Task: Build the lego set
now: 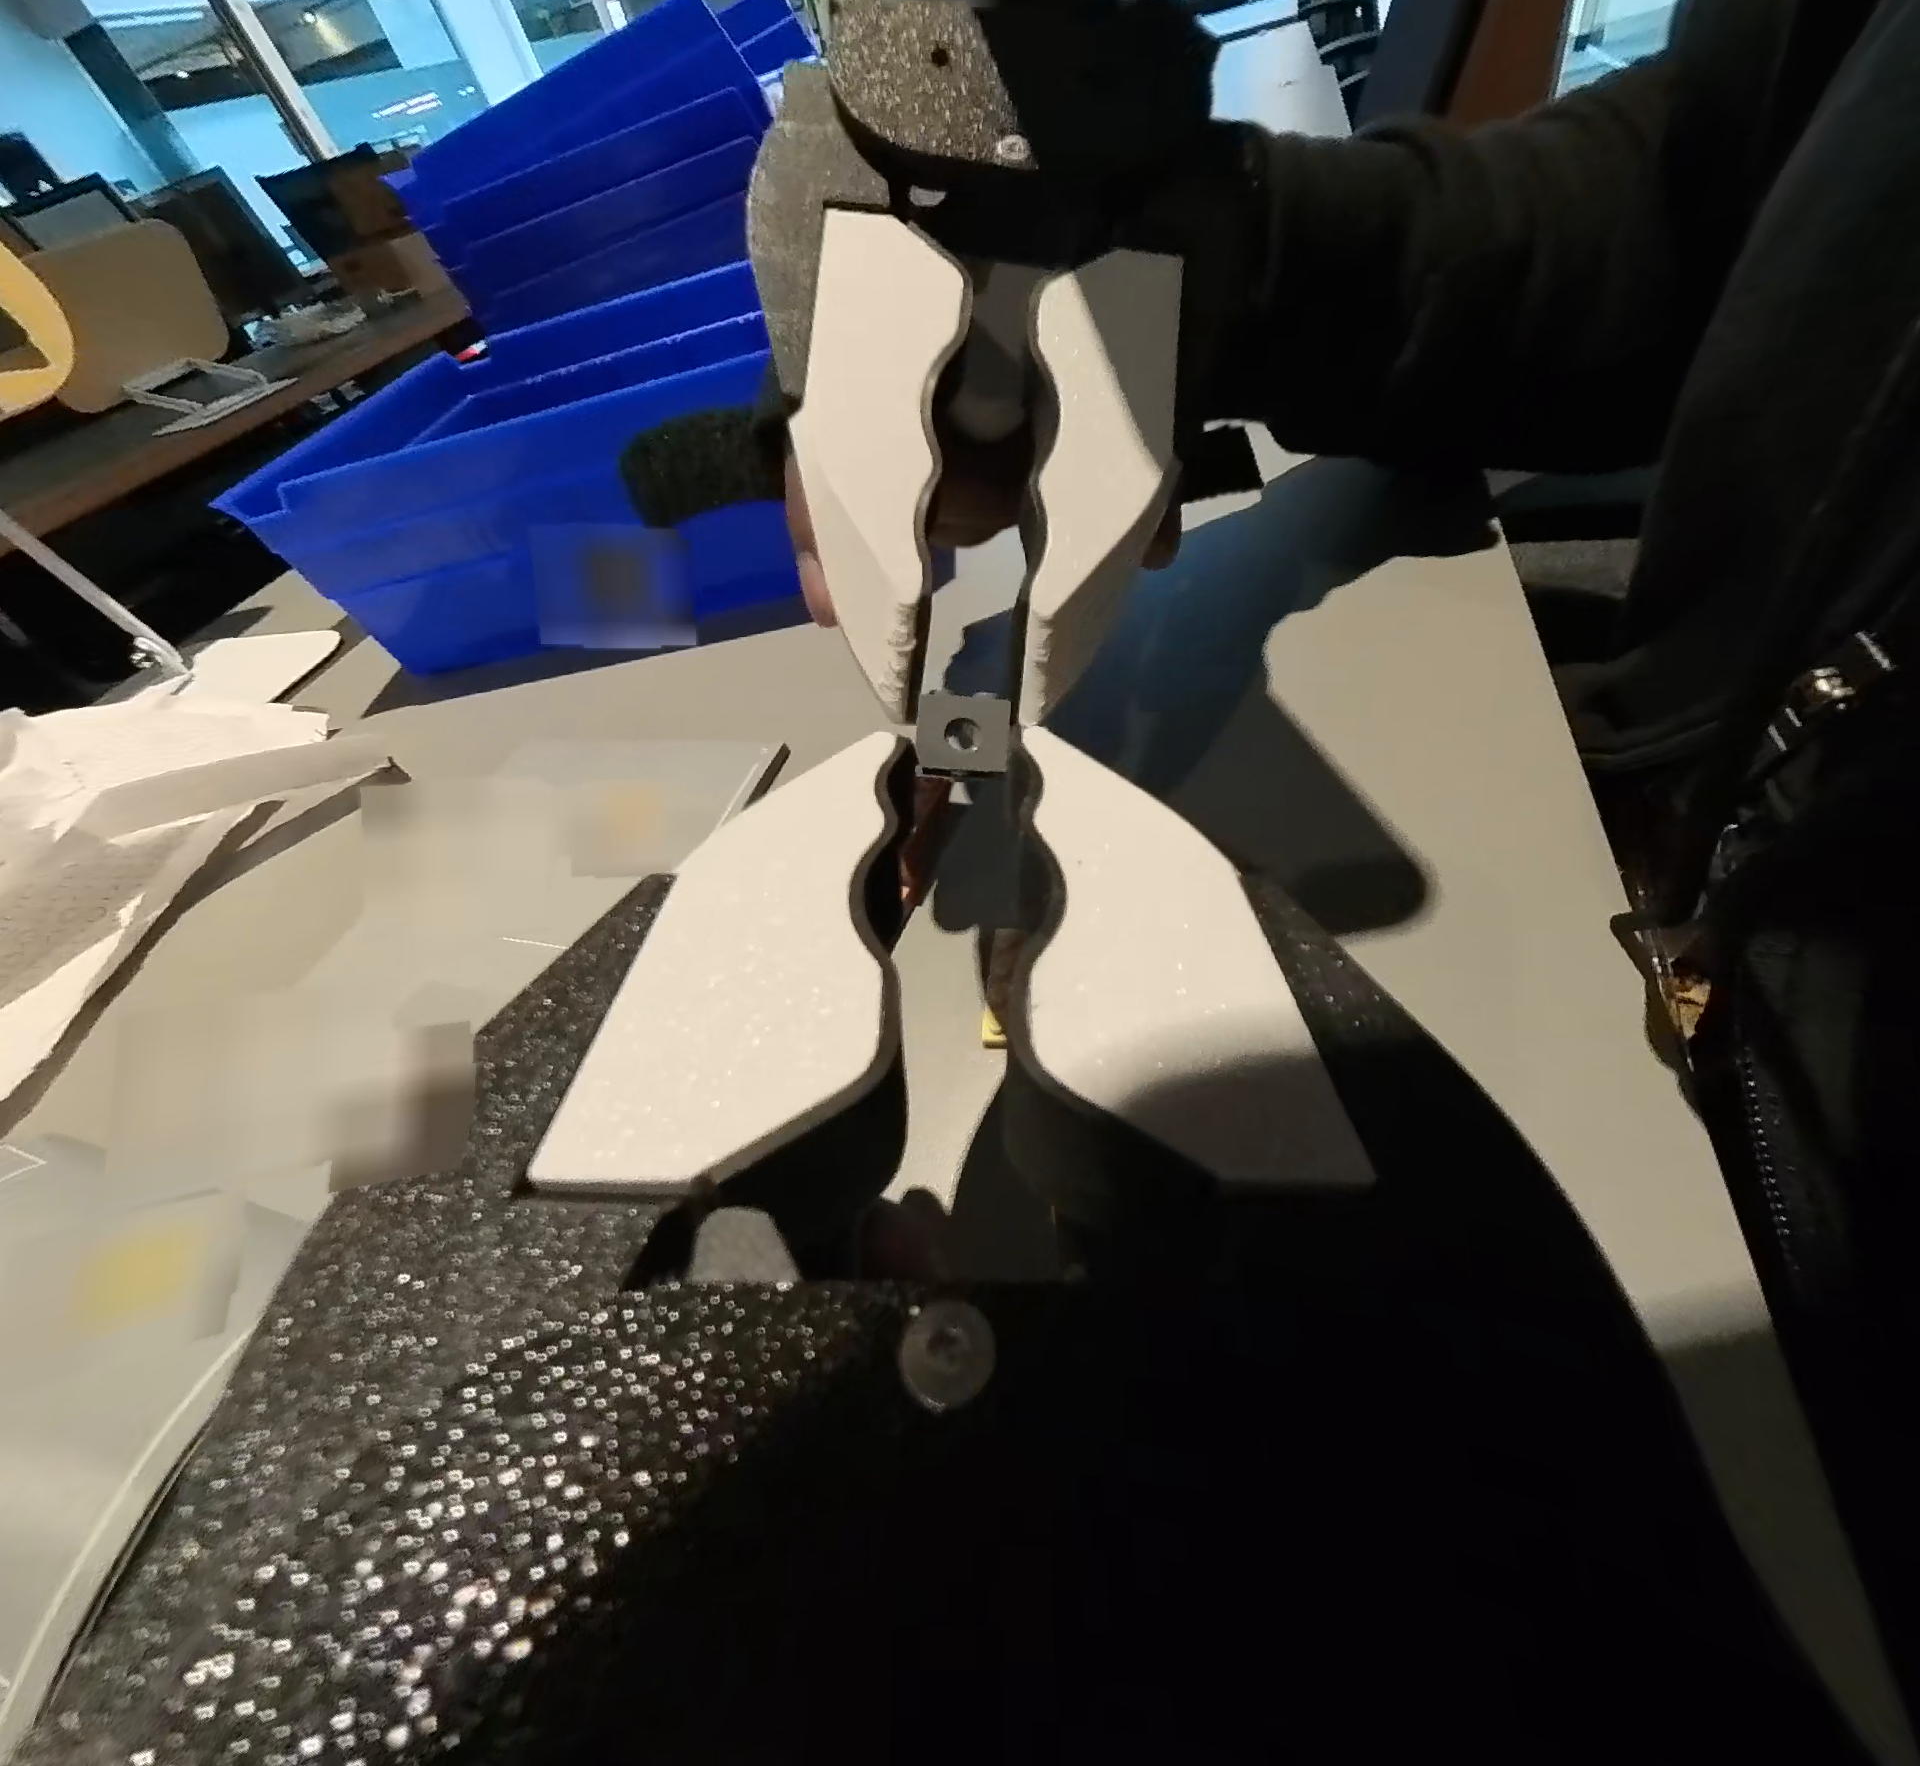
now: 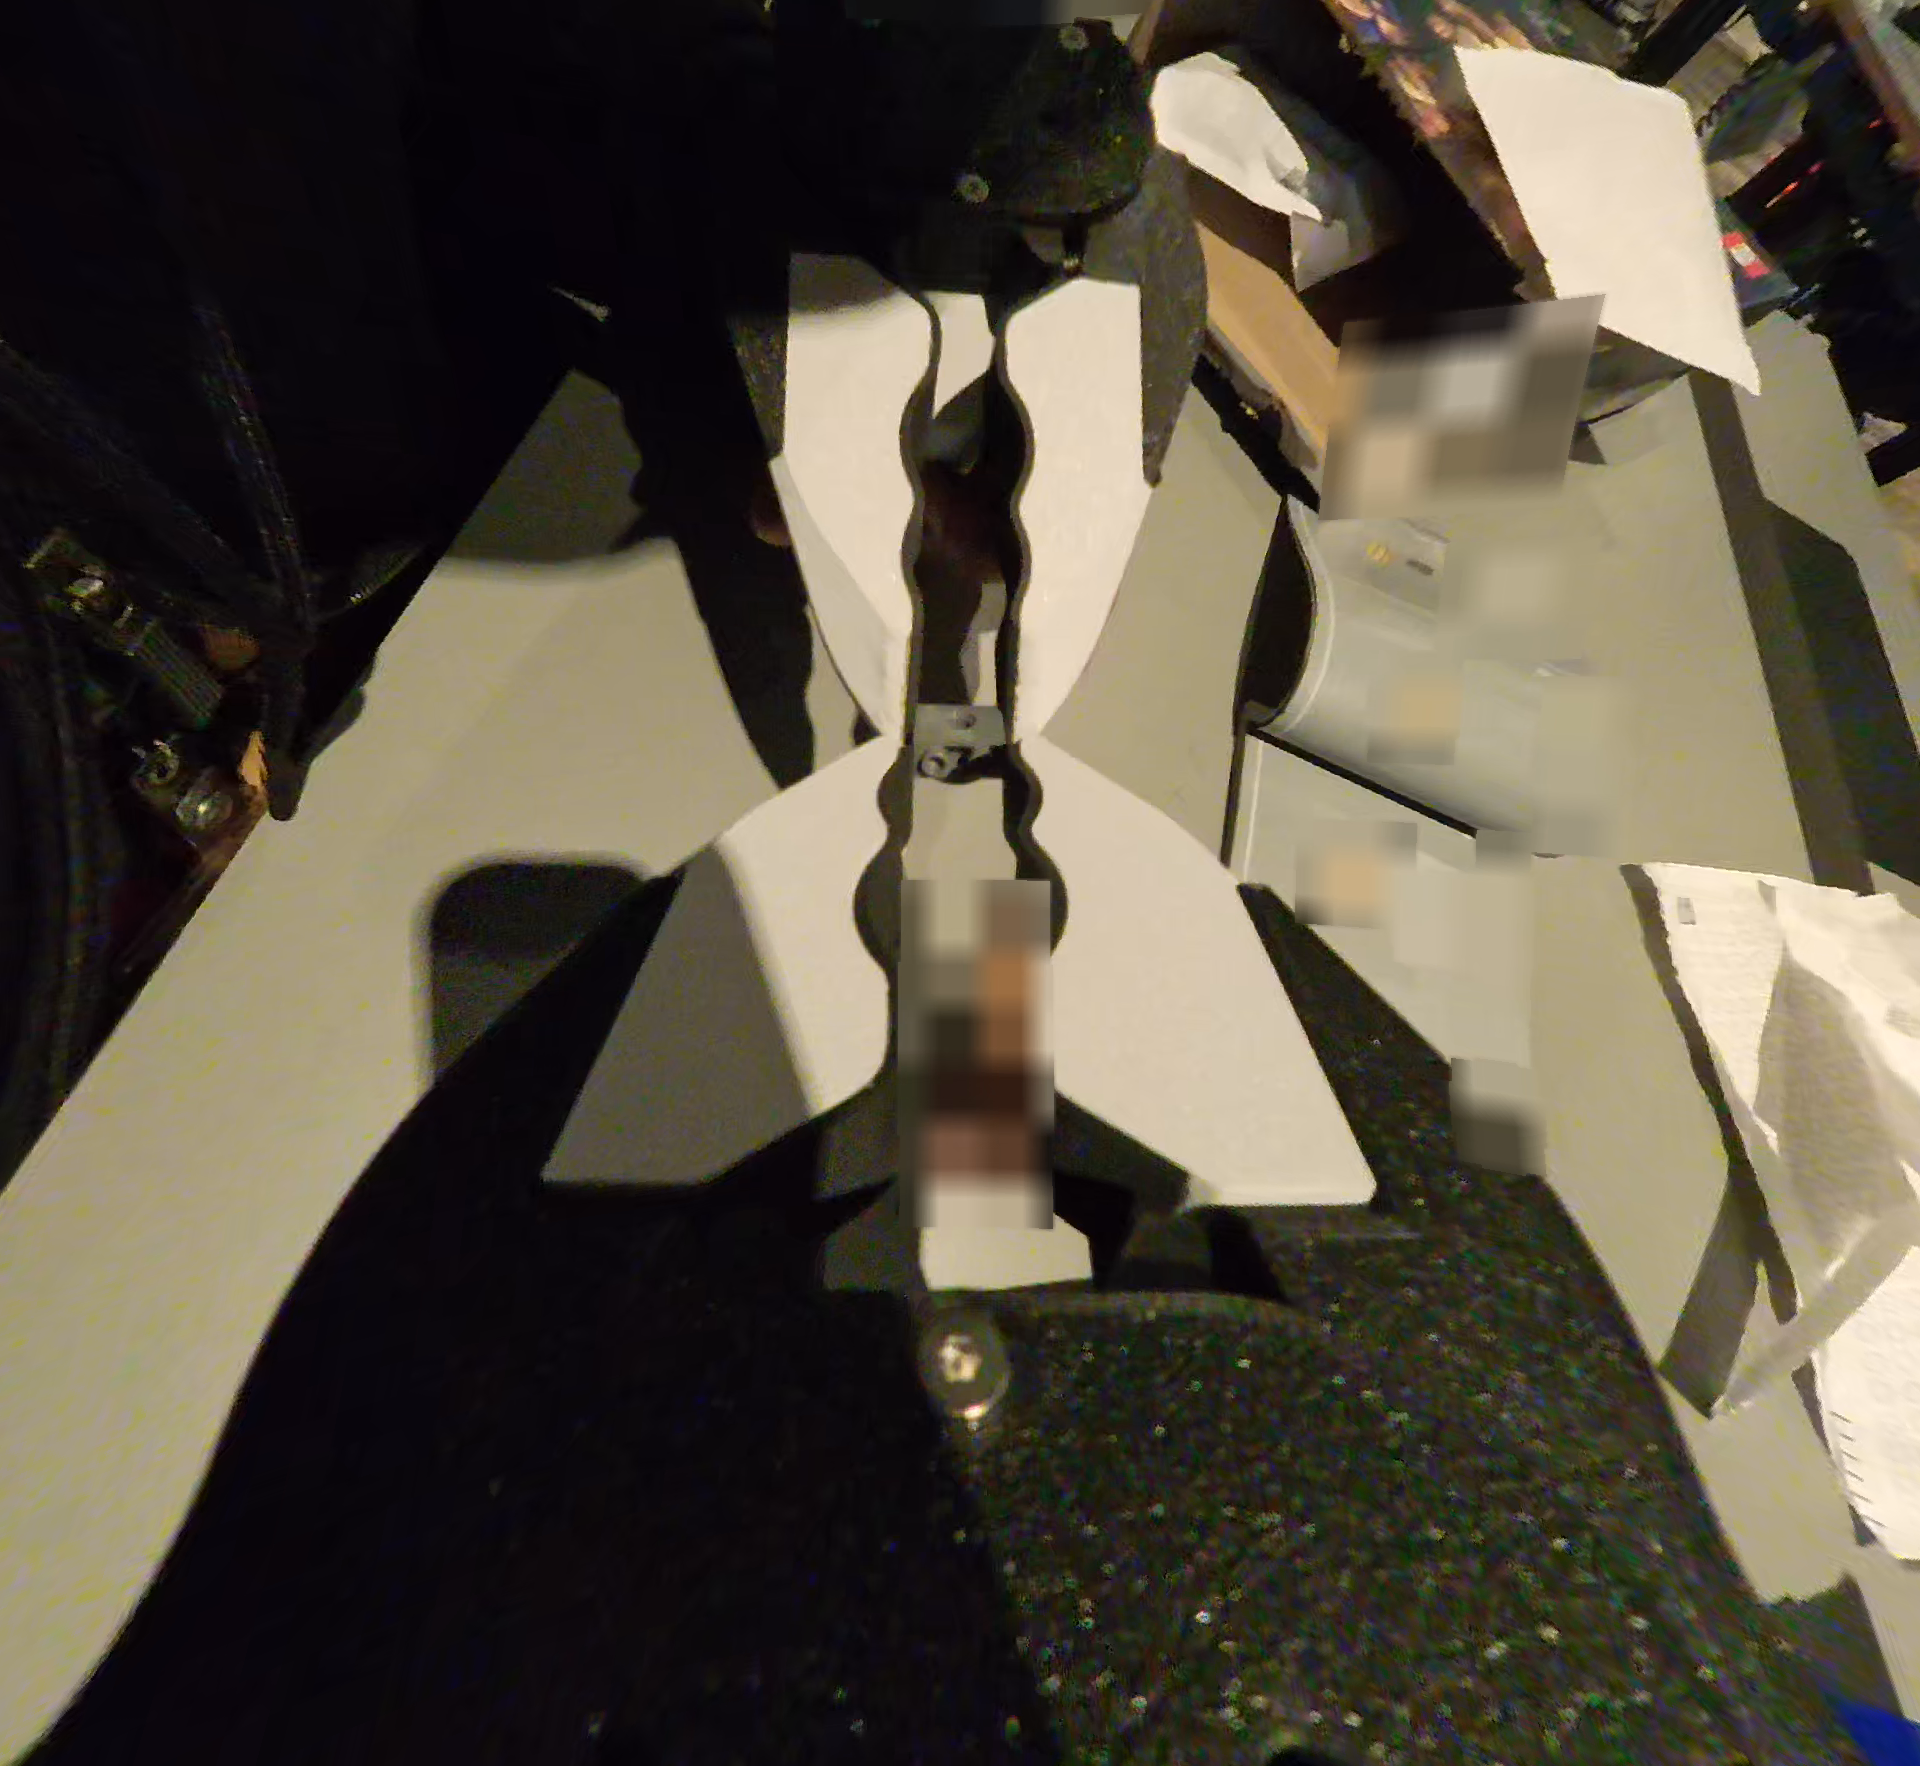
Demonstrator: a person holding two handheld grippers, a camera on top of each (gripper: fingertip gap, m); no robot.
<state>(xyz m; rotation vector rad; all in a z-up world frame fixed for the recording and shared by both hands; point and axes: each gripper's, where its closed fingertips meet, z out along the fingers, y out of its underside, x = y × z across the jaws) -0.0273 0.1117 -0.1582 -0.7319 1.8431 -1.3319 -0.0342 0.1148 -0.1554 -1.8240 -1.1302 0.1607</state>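
Meeting tip-to-tip over table [image 1: 1455, 677]: hand-held grippers [image 1: 961, 760].

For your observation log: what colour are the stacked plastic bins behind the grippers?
Bright blue stacked plastic bins, clearest in the left wrist view.

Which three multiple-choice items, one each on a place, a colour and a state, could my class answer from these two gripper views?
1. Where is the small lego piece?
A. Inside a bin
B. Between the meeting tips of both grippers
C. On the papers

2. What colour are the stacked bins?
A. Blue
B. Red
C. Green

3. How do the two grippers stand?
A. Both wide open
B. One lying on the table
C. Both closed narrowly, tip to tip

Key:
1 B: the lego piece sits where the left gripper meets the right gripper.
2 A: the stacked bins are plainly blue.
3 C: each finger pair leaves only a slim gap, pinching at the piece.
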